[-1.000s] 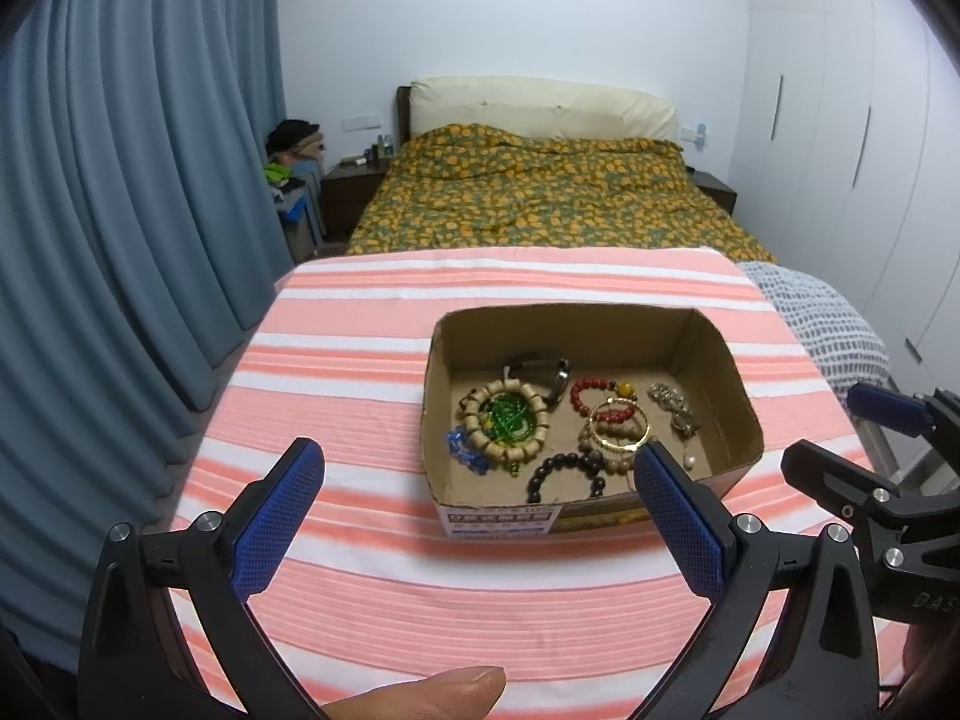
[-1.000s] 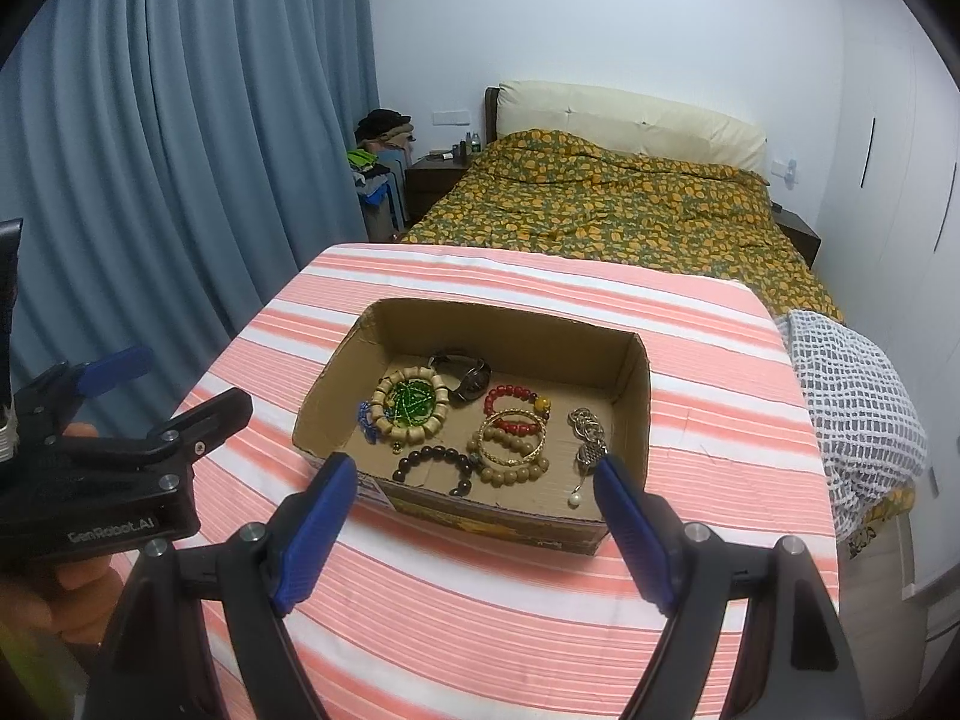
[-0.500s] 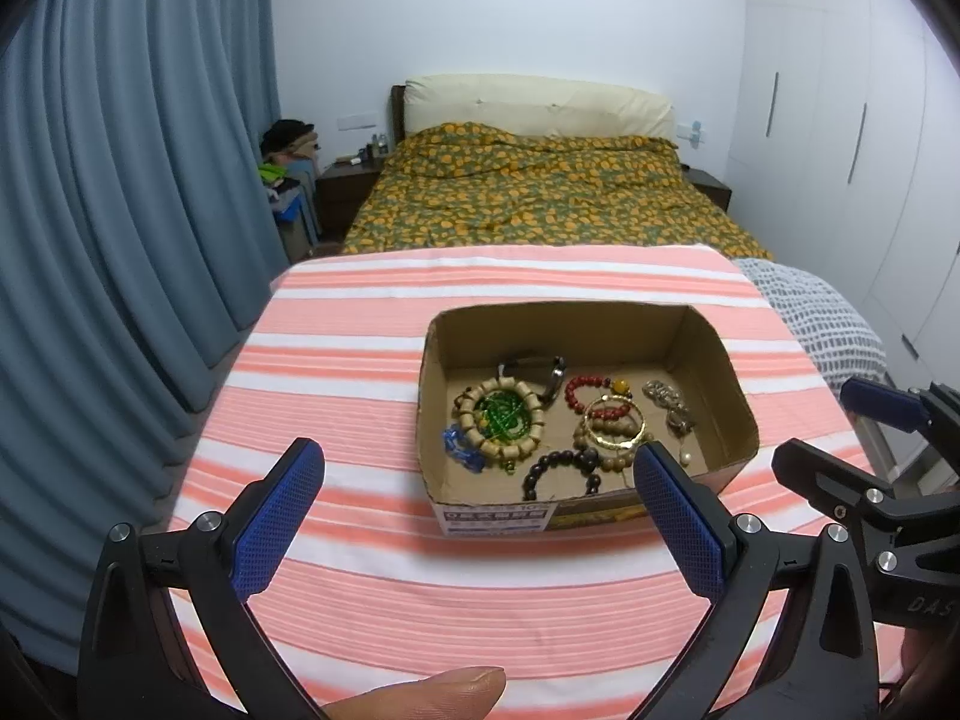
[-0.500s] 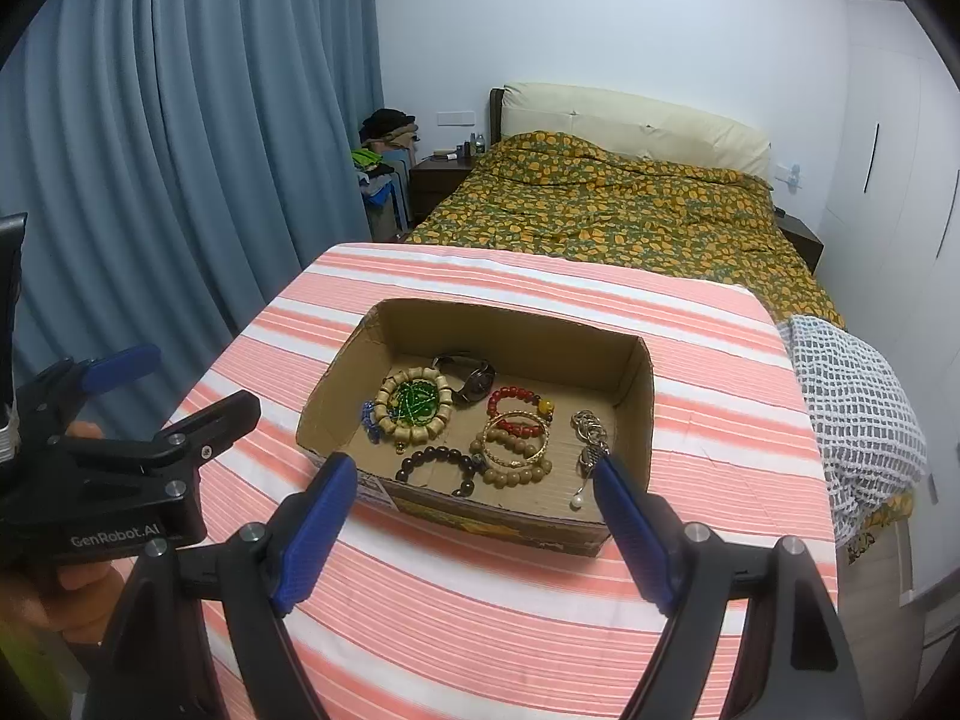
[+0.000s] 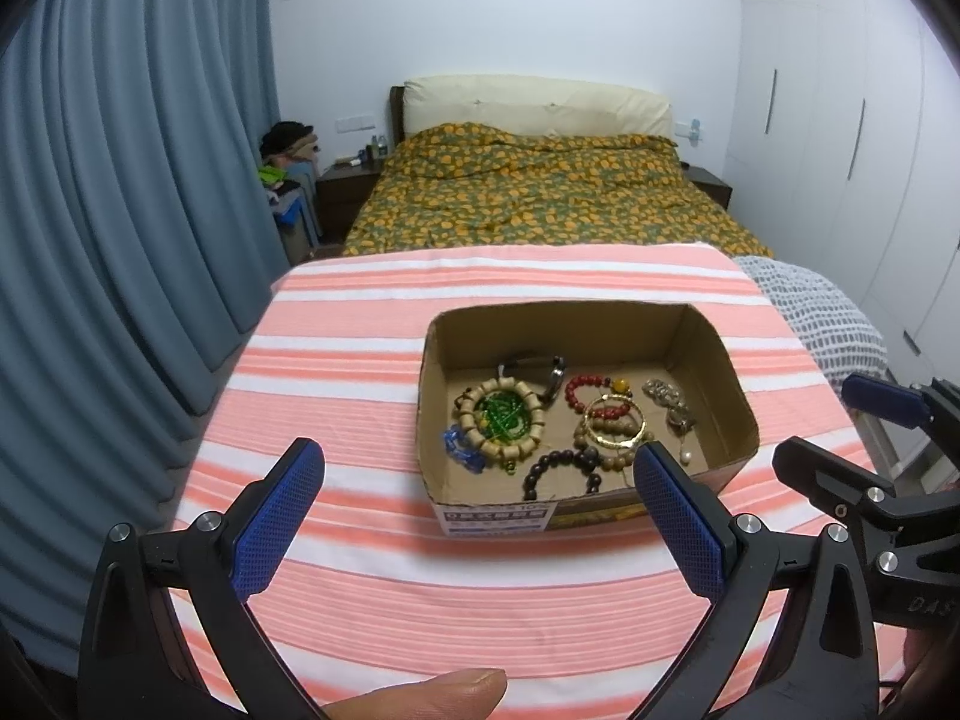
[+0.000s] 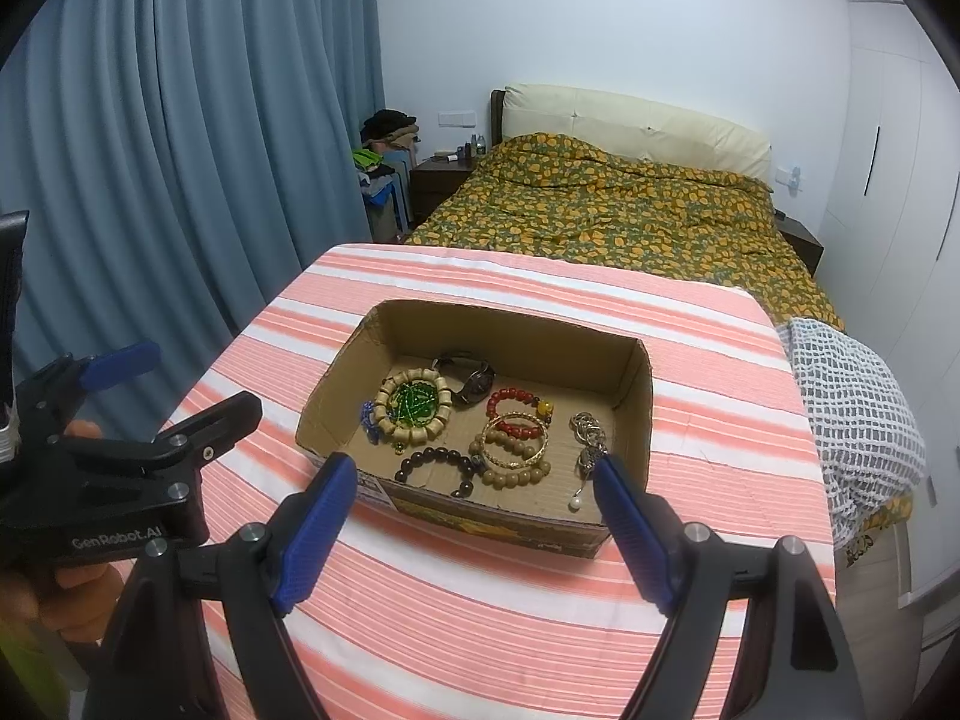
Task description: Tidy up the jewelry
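Left gripper: fingers spread wide, holding nothing, above the striped surface. Right gripper: fingers likewise wide and empty. Cardboard box sits on the surface at 12 o'clock of both grippers, just beyond the fingertips. Inside lie a wooden bead bracelet at 9 o'clock, red beads centrally, and a silver chain at 3 o'clock.

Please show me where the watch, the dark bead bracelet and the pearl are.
watch point(image 6: 474, 383), right wrist view, on its dark face.
dark bead bracelet point(image 6: 433, 455), right wrist view, on beads at the top of its arc.
pearl point(image 6: 576, 503), right wrist view, on the white bead itself.
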{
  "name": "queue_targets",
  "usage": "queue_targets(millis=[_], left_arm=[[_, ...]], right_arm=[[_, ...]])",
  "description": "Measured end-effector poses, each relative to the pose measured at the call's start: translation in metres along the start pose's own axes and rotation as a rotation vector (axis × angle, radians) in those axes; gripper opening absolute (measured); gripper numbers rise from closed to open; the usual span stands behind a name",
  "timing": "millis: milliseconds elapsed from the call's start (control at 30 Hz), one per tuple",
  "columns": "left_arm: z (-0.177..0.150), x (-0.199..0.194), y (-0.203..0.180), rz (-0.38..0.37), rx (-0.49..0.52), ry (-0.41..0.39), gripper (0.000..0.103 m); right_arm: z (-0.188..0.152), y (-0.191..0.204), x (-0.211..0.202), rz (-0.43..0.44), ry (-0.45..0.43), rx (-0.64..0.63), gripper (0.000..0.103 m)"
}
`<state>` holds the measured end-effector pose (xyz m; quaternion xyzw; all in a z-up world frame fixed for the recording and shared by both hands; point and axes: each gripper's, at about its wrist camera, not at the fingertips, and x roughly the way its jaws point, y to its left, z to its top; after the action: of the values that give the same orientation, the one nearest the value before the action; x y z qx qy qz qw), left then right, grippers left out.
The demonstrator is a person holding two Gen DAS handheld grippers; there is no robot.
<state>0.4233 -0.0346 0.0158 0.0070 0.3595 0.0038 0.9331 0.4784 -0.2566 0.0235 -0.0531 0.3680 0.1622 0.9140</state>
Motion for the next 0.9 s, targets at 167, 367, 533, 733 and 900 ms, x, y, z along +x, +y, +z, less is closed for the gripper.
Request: queue_targets(millis=[167, 367, 533, 733, 900], left_arm=[[0.0003, -0.0006, 0.0000, 0.001, 0.000, 0.001, 0.103], [0.0003, -0.0010, -0.0005, 0.002, 0.000, 0.000, 0.103], [-0.0004, -0.0012, 0.0002, 0.000, 0.000, 0.006, 0.103], [0.0000, 0.0003, 0.0014, 0.003, -0.001, 0.007, 0.103], [0.0000, 0.0010, 0.0016, 0.004, 0.001, 0.007, 0.103]], right_arm=[[0.0004, 0.0000, -0.0006, -0.001, -0.001, -0.001, 0.083], [0.0007, 0.0001, -0.0020, 0.000, 0.001, -0.005, 0.083], [0.0006, 0.0004, -0.0022, 0.000, 0.000, -0.005, 0.083], [0.0007, 0.0005, -0.0031, -0.002, -0.001, -0.004, 0.083], [0.0015, 0.0009, -0.0034, -0.001, 0.000, -0.004, 0.083]])
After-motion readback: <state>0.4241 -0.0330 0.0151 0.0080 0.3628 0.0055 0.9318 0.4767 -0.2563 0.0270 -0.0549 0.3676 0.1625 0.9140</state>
